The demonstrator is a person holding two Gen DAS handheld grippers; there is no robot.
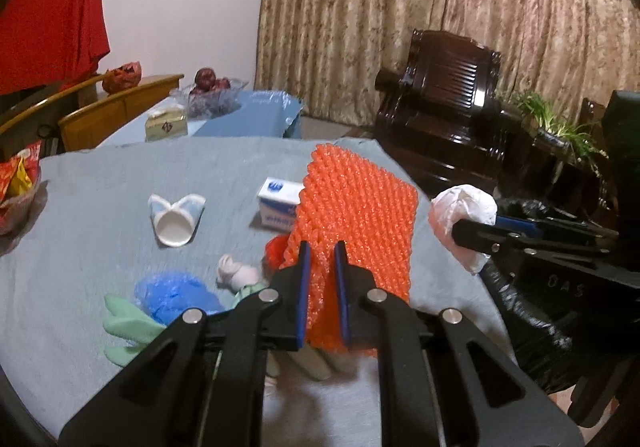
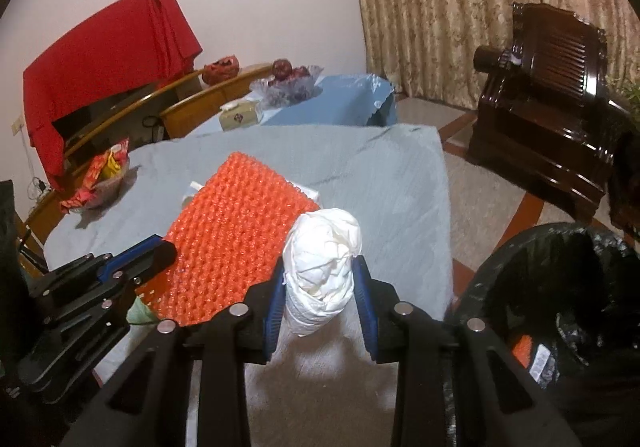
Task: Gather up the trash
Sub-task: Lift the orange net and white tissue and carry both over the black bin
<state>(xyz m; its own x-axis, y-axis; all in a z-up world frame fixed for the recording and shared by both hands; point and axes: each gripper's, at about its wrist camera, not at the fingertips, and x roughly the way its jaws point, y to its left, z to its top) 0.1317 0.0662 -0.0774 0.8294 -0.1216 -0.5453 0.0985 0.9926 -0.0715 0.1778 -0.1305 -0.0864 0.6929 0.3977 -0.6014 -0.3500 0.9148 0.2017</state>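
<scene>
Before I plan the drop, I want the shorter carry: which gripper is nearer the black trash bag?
Right. The right gripper, holding the white wad, sits beside the black trash bag; the left gripper, holding orange netting, is farther over the table.

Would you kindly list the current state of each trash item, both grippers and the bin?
left gripper: shut on the orange foam net
orange foam net: held up off the table
right gripper: shut on the white wad
white wad: crumpled, held
paper cup: flattened, lying on its side
blue plastic bag: crumpled on the table
trash bin: open, black-lined, some trash inside
</scene>
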